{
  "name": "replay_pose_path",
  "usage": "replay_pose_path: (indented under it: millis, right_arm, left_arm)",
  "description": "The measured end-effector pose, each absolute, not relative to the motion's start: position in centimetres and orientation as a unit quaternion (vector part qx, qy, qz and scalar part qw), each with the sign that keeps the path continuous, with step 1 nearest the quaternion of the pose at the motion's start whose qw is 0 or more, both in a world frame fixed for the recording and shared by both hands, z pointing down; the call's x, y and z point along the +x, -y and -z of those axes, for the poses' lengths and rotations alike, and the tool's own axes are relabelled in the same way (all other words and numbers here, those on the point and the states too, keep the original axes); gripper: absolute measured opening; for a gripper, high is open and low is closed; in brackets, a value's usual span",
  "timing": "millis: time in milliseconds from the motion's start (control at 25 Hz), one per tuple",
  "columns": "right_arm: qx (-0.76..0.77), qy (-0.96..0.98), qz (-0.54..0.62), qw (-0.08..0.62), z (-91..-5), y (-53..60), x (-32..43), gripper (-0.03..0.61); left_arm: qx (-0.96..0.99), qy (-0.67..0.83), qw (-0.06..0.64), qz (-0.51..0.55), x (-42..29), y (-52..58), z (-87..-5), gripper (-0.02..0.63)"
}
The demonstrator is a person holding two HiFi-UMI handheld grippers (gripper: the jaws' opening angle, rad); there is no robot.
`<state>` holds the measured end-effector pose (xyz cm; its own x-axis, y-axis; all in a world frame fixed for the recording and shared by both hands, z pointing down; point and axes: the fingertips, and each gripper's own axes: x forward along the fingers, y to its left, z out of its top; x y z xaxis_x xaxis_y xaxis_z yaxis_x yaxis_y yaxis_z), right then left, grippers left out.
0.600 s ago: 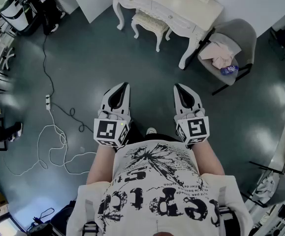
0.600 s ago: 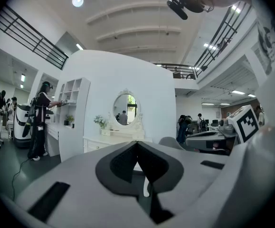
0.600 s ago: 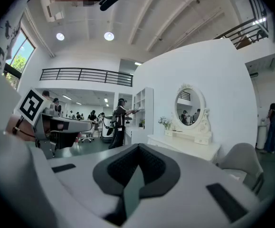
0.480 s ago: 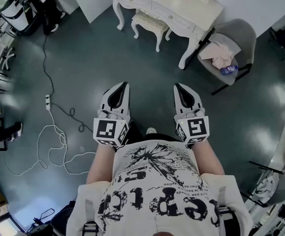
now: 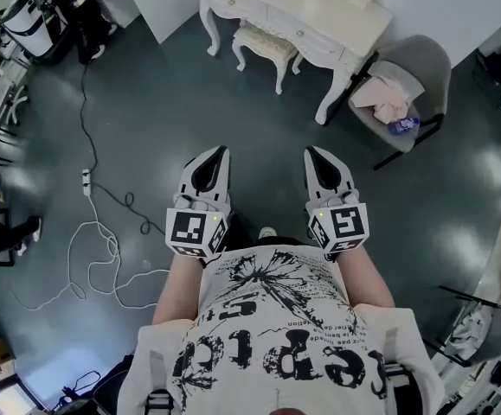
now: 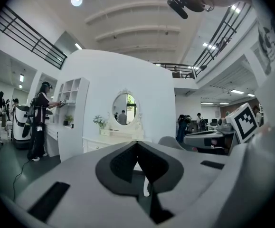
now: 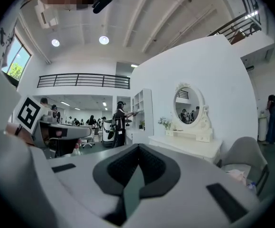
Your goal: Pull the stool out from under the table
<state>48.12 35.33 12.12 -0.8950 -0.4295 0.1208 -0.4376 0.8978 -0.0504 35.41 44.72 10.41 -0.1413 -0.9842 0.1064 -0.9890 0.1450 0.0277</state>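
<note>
2 jaw pairs together, empty: left gripper [image 5: 218, 156], right gripper [image 5: 313, 156]; stool [image 5: 263, 40] under table [image 5: 341, 20]; shirt [image 5: 276, 335] print illegible.

The person holds both forearms [image 5: 177, 288] forward, the left gripper [image 5: 218, 154] at 9 o'clock from the right gripper [image 5: 313, 154] and well apart, the left pointing to about 1 o'clock, the right to 11 o'clock, both with jaws closed together on nothing.

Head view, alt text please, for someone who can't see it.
From above, a person holds the left gripper and right gripper, both shut, over dark floor, apart from a white table with a stool tucked under it. A grey chair stands beside the table.
</note>
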Motion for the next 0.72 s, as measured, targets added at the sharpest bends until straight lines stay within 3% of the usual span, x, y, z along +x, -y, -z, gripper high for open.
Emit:
replay_pose_path:
  millis: [320, 720]
  right_arm:
    - [0.225, 0.972, -0.046, 0.049, -12.8, -33.1, 44.3, 0.015]
    - [0.258, 0.963, -0.039, 0.069, -13.1, -27.6, 31.3, 0.015]
  left_arm:
    - [0.654, 0.754, 0.055, -0.022, 31.3, -43.1, -11.2, 0.017]
    - [0.68, 0.729, 0.071, -0.017, 17.3, -36.2, -11.5, 0.017]
